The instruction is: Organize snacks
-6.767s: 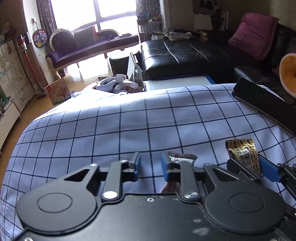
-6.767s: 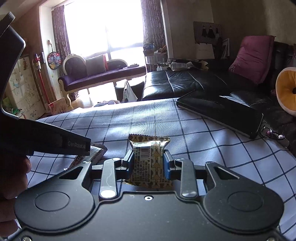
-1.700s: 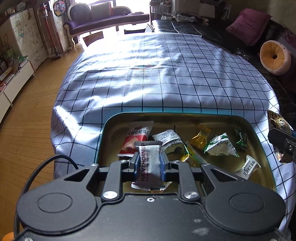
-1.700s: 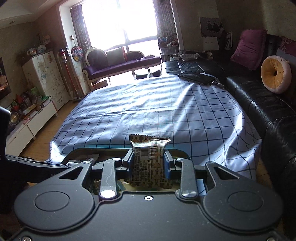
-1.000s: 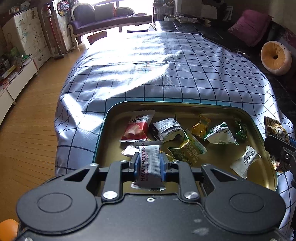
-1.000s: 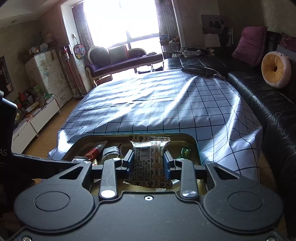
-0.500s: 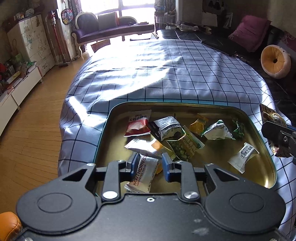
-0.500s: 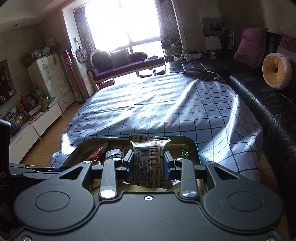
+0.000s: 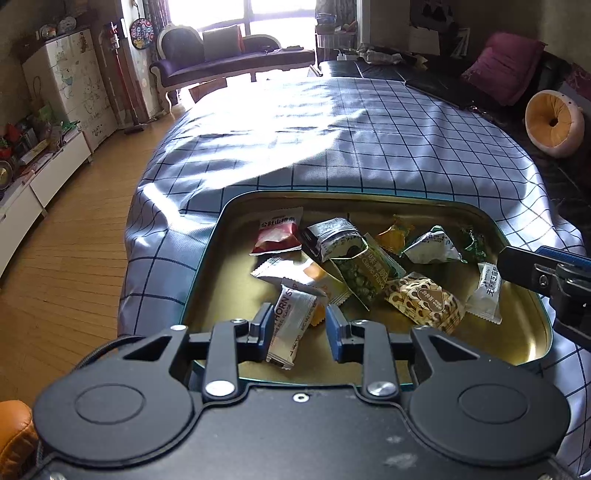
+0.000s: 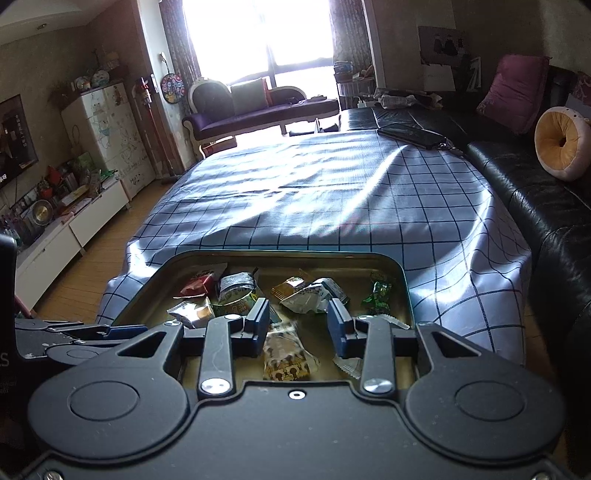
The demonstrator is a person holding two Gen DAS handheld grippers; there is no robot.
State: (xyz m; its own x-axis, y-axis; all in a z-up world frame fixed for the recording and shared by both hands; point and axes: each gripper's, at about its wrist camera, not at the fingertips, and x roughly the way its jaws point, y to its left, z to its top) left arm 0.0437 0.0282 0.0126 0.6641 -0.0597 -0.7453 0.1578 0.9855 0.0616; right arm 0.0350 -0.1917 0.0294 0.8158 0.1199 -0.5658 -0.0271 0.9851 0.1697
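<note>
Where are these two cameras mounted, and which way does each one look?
Left wrist: on the left gripper, looking down into the gold tin; its open jaws flank a white hawthorn packet; the right gripper's tip shows at right.
Right wrist: on the right gripper, looking into the tin toward the window; open jaws above a brown patterned packet.
Shared: tin, checked tablecloth, purple sofa.

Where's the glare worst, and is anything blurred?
Right wrist view: the window is blown out white, and the brown patterned snack below the right gripper is smeared. Left wrist view: sun washes out the checked tablecloth; the tin stays sharp.
</note>
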